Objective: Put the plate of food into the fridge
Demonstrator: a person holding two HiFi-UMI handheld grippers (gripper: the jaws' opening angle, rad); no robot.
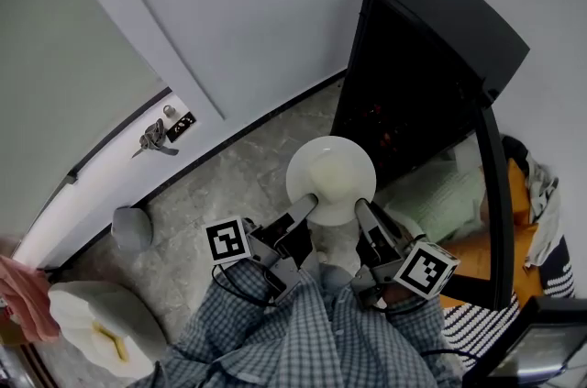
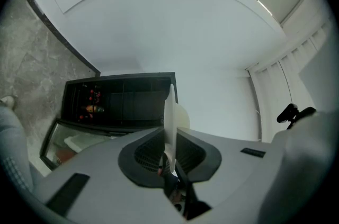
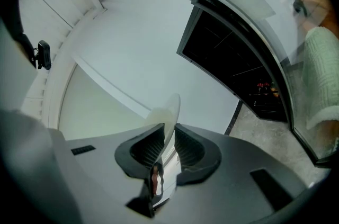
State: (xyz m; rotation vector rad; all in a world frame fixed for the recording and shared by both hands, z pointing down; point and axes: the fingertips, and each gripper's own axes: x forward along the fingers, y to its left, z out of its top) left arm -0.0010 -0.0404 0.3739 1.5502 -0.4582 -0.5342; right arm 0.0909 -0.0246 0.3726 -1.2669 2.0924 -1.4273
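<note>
A white round plate [image 1: 331, 179] hangs level over the floor in front of the black fridge [image 1: 417, 56], whose door [image 1: 496, 212] stands open to the right. My left gripper [image 1: 310, 203] is shut on the plate's near left rim, my right gripper [image 1: 360, 207] on its near right rim. In the left gripper view the plate [image 2: 170, 117] shows edge-on between the pads, with the dark fridge interior [image 2: 119, 101] behind. The right gripper view has the plate rim [image 3: 168, 117] clamped between the pads, the fridge [image 3: 233, 53] to the right. Food on the plate is hard to make out.
A white wall and a door with a metal handle [image 1: 154, 138] stand at left. On the marble floor lie a grey object [image 1: 132, 227] and a white bag [image 1: 96, 322]. The fridge door's shelves [image 1: 440, 194] hold pale packets. The person's checked sleeves [image 1: 293, 331] are below.
</note>
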